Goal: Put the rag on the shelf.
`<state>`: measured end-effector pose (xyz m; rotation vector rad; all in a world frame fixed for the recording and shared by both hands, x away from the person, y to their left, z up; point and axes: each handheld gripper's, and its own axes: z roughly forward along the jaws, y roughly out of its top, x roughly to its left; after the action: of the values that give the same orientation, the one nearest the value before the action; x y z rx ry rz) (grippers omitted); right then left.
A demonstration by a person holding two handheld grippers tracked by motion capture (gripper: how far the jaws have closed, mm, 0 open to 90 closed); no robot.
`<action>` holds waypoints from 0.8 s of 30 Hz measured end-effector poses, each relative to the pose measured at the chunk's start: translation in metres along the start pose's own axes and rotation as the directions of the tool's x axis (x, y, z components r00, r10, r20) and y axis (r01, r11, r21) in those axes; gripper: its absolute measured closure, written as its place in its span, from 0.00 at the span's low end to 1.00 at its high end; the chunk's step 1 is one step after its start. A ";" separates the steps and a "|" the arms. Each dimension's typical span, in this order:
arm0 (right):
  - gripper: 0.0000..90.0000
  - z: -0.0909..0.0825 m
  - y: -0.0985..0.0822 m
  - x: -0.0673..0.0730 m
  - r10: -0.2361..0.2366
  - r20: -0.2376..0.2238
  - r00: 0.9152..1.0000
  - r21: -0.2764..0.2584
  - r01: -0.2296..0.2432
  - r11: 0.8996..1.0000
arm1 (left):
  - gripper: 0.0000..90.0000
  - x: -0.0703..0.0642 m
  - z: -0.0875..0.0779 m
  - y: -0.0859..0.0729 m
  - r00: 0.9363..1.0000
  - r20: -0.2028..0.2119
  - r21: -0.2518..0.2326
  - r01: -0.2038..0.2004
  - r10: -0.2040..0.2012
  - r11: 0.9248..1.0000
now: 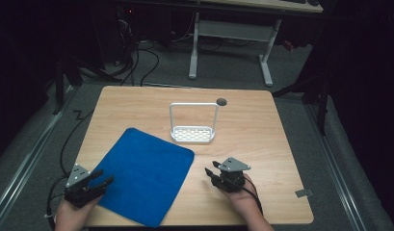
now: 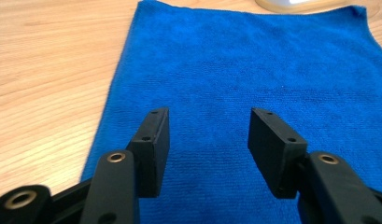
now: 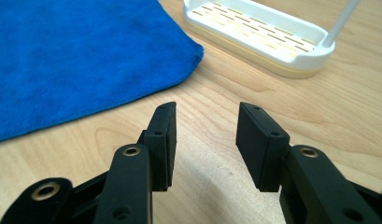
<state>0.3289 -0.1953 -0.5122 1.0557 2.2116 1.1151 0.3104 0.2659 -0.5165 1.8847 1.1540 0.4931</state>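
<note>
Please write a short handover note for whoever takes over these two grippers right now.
Left gripper: open, holding nothing, over the near left part of the flat blue microfibre cloth.
Right gripper: open, holding nothing, above bare wood just right of the cloth.
The cloth lies spread out and unfolded on the light wooden table, its near corner reaching the front edge. The white slotted plastic rack with a tall loop handle stands beyond it, near the table's middle.
Done: nothing visible yet.
Left: probably gripping the cloth; neither gripper has it.
</note>
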 end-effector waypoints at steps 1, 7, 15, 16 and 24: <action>0.66 0.002 0.000 -0.001 0.009 0.000 1.000 0.003 -0.009 1.000 | 0.55 0.001 0.002 0.000 1.000 0.007 0.001 0.013 -0.013 1.000; 0.70 0.002 -0.002 0.004 -0.049 0.004 0.999 0.015 0.049 0.999 | 0.56 0.007 0.009 0.004 0.999 -0.003 0.020 0.043 -0.043 0.999; 1.00 0.024 0.014 0.037 -0.050 -0.158 0.986 0.010 0.052 0.999 | 0.82 0.007 0.011 0.005 0.997 -0.070 0.096 0.022 -0.015 0.995; 1.00 0.030 0.018 0.044 -0.054 -0.189 0.981 0.013 0.058 0.998 | 0.87 0.007 0.012 0.004 0.998 -0.068 0.113 0.017 -0.009 0.993; 1.00 0.064 0.028 0.089 -0.183 -0.258 0.948 0.103 0.216 0.971 | 1.00 -0.004 0.016 -0.003 0.998 -0.032 0.191 -0.054 0.061 0.980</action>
<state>0.3299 -0.0839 -0.5307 0.7518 2.5527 1.0734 0.3184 0.2557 -0.5276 2.0857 1.2098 0.4657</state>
